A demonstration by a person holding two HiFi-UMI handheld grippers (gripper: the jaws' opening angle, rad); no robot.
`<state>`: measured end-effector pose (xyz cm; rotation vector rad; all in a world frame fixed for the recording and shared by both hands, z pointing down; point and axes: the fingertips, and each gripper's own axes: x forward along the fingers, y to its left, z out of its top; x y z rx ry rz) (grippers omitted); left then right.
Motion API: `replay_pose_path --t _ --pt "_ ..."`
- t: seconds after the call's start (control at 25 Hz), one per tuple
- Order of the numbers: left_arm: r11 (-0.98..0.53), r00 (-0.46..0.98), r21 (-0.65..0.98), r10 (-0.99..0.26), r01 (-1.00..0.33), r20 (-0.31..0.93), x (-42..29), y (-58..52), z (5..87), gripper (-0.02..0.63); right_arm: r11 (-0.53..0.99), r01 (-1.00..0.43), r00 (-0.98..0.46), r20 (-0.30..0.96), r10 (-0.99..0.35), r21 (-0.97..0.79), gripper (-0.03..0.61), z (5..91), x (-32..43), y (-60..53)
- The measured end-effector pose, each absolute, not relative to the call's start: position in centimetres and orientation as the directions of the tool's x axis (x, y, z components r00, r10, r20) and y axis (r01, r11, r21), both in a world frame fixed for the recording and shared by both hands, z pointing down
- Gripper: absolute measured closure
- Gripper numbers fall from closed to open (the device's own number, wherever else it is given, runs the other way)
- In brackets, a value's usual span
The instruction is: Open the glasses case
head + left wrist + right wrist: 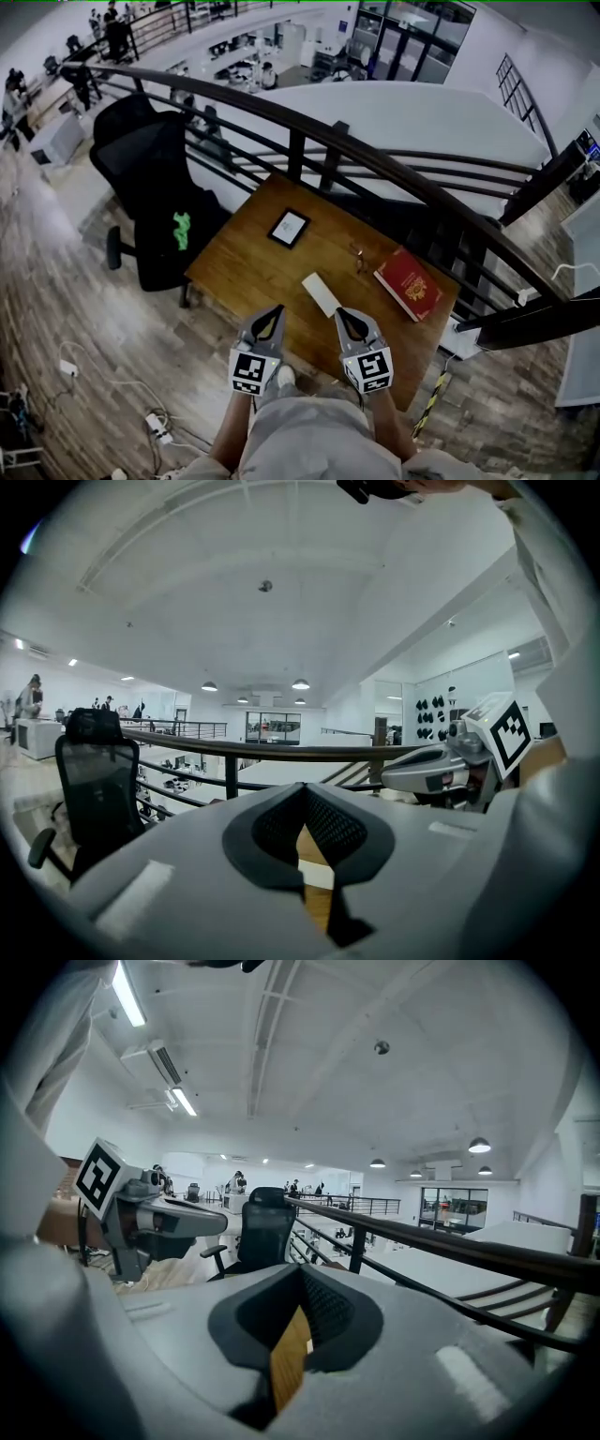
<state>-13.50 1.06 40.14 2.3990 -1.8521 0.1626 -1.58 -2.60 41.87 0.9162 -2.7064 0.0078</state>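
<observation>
The glasses case is a slim white box lying on the wooden table, near its front edge. My left gripper hovers just left of the case's near end and my right gripper just right of it, both pointing at the table. Both sets of jaws meet at their tips with nothing between them. In the left gripper view the shut left gripper leaves a slit showing a white strip of the case on the wood. The right gripper view's slit below the right gripper shows mostly wood.
A red book lies at the table's right, a black-framed tablet at the back, a small metal object between them. A dark railing runs behind the table. A black office chair stands left. Cables lie on the floor.
</observation>
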Motion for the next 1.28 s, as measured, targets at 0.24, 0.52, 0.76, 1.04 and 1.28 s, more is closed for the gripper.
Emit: replay_pose_path --t 0.24,0.52,0.76,1.04,1.28 --pt "-0.295 0.296 0.034 -0.939 -0.955 0.175 -13.6 -2.1 41.6 0.594 0.764 -0.641 -0.717 0.302 -0.629 0.071 0.575 43.4 -1.1 -5.1" --pt "-0.316 0.316 0.037 -0.926 -0.948 0.204 -12.9 -5.3 44.6 0.594 0.764 -0.642 -0.702 0.356 -0.617 0.057 0.575 46.9 -0.7 -7.2" --pt "-0.301 0.303 0.05 -0.917 -0.952 0.259 -12.5 -7.5 48.1 0.594 0.788 -0.616 -0.713 0.41 -0.569 0.023 0.575 50.4 -0.8 -8.6" --pt "-0.315 0.314 0.053 -0.889 -0.948 0.334 -11.3 -9.1 52.0 0.594 0.809 -0.588 -0.722 0.45 -0.526 0.002 0.575 53.6 -1.0 -9.5" --pt "-0.325 0.323 0.071 -0.849 -0.943 0.418 -11.1 -10.0 56.2 0.594 0.816 -0.578 -0.711 0.506 -0.489 -0.024 0.574 56.9 -1.6 -9.7"
